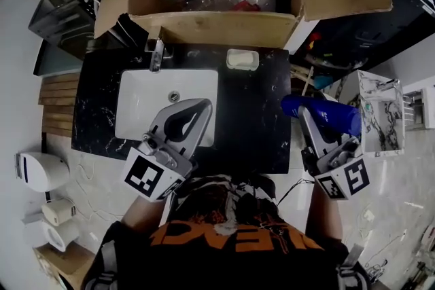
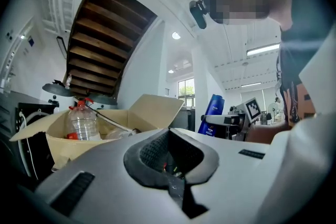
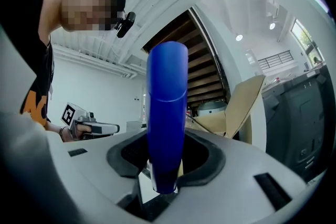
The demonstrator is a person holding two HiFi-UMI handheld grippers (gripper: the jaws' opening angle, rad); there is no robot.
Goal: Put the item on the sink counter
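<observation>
R tool (image 1: pixel 309 120) clamped on blue bottle (image 1: pixel 329 115), lying level, tip at tabletop (image 1: pixel 255 125) edge right of sink (image 1: pixel 146 102); L tool (image 1: pixel 194 109) jaws together, empty, over sink.

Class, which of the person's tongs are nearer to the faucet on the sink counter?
Left. The left tongs hover over the white basin, just in front of the faucet; the right tongs, holding the blue bottle, are by the counter's right edge.

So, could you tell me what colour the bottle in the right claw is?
Blue bottle, clearest in right gripper view.
</observation>
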